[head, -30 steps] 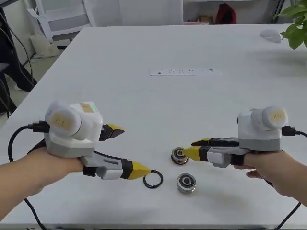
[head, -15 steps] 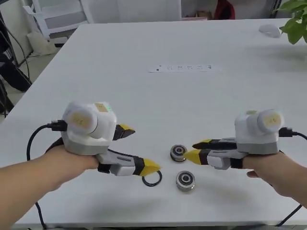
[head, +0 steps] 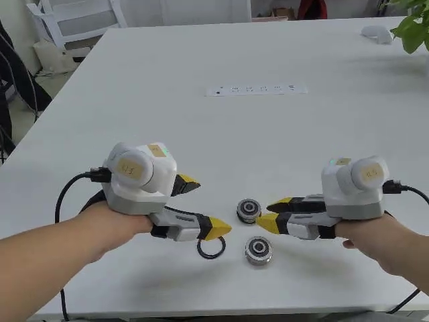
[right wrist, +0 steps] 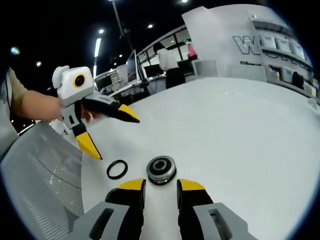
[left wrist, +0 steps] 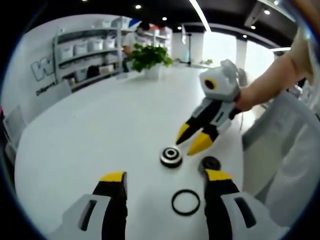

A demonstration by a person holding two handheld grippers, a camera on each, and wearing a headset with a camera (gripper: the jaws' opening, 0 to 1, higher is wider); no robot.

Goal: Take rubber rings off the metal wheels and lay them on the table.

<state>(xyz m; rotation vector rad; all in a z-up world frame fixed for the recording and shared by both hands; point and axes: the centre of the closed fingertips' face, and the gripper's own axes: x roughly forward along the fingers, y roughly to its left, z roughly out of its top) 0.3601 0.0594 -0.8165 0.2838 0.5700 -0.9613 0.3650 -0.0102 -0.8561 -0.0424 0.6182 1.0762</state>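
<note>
On the table (head: pixel 201 134), a rubber ring (head: pixel 211 248) lies flat.

A white power strip (head: pixel 256 89) lay at twelve o'clock in the head view. Plant leaves (head: pixel 412 27) showed at two o'clock, a pale object (head: pixel 377 32) just beside them. At ten o'clock stood a white frame (head: pixel 74 20) with dark cables (head: pixel 17 74) near it. In the left gripper view, shelves (left wrist: pixel 85 52) stood at ten o'clock.
</note>
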